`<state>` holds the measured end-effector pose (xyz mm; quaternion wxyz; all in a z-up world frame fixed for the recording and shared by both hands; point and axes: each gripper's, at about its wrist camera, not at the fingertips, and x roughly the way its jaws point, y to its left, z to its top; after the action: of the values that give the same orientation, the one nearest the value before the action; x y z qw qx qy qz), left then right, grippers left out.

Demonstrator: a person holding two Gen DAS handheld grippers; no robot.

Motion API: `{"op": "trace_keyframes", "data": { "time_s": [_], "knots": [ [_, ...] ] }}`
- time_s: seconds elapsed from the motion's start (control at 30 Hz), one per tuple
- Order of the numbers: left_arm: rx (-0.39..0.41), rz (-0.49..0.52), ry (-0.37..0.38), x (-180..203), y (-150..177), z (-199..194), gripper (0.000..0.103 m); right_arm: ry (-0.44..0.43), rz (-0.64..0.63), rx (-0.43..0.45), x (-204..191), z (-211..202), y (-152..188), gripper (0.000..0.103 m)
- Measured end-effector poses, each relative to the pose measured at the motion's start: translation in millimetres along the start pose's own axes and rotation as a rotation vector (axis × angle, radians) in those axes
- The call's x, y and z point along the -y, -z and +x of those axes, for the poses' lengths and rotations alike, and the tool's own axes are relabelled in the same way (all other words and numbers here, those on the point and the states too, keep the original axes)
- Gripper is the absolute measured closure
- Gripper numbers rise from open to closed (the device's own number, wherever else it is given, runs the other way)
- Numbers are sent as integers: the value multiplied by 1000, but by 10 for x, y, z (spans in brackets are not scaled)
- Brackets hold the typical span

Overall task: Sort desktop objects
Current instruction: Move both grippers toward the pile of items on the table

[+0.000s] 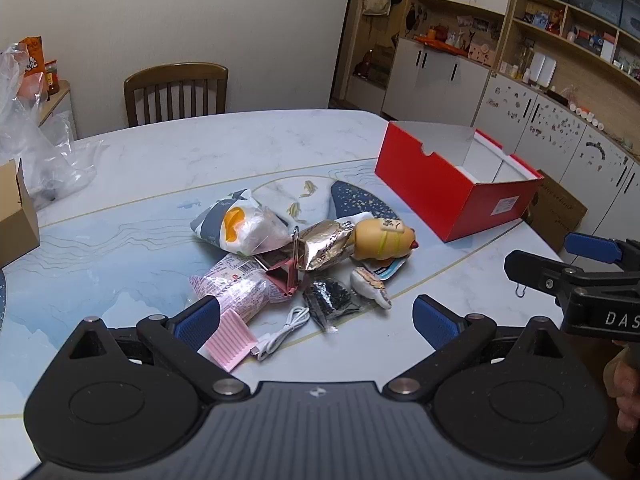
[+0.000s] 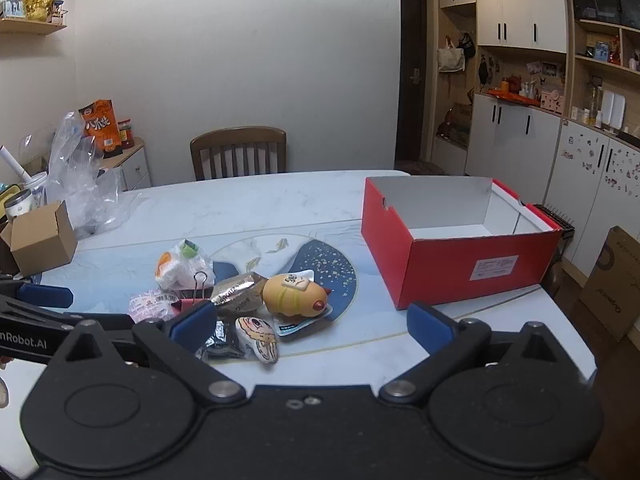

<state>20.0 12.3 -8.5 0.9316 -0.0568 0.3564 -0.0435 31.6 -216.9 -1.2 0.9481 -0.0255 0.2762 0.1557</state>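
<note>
A pile of small objects lies mid-table: a yellow hot-dog toy (image 1: 382,240) (image 2: 294,294), a gold foil packet (image 1: 324,246) (image 2: 236,292), a black foil packet (image 1: 330,300), a pink snack bag (image 1: 236,286), a white cable (image 1: 282,332), a pink comb (image 1: 230,338) and a pink binder clip (image 1: 286,272). An open, empty red box (image 1: 460,188) (image 2: 460,256) stands to the right. My left gripper (image 1: 316,320) is open, just before the pile. My right gripper (image 2: 310,324) is open, near the pile's right side; it also shows in the left wrist view (image 1: 576,256).
A wooden chair (image 1: 176,92) stands behind the marble table (image 1: 200,152). A clear plastic bag (image 1: 36,136) and a small cardboard box (image 2: 42,238) sit at the table's left. Cabinets and shelves (image 1: 540,80) line the right wall.
</note>
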Motion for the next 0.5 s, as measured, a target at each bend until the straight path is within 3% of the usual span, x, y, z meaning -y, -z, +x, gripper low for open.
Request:
{"op": "trace_keyframes", "data": {
  "time_s": [0.33,0.5],
  "knots": [
    [-10,1,-38,-56,-19,204,0,-23,-15,-14,90,212,-54,3],
    [-11,-27,-95,-113,-48,367,0,-64,-42,-26,187,443,-140,4]
  ]
}}
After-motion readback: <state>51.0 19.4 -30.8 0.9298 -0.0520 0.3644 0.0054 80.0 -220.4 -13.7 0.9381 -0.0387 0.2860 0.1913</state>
